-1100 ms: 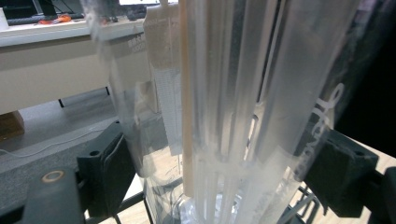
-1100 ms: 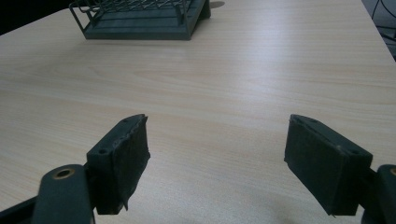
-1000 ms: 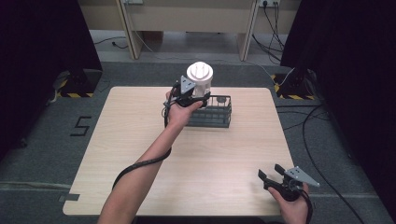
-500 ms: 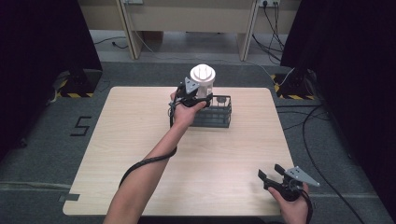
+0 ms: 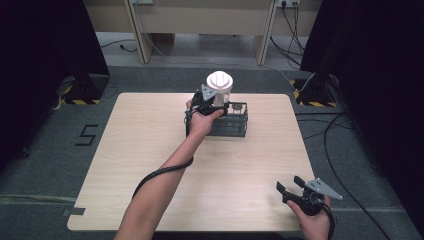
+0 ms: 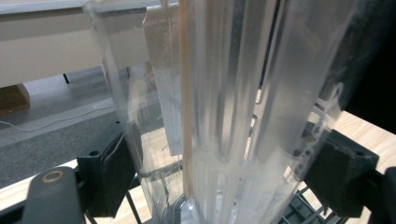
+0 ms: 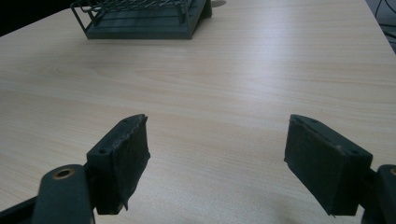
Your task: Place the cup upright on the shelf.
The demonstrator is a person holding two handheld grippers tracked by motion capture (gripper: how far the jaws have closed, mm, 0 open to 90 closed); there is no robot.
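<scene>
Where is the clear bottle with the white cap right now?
In the high view, the bottle is held by the left gripper above the wire rack, at the table's far middle.

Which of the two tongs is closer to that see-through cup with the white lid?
The left tongs: they clamp the cup over the wire rack. The right tongs hang open at the table's near corner.

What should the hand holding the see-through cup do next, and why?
Probably lower it a little. The left gripper is shut on the clear ribbed plastic cup with a white lid, upright above the dark wire rack, so it likely goes in there.
</scene>
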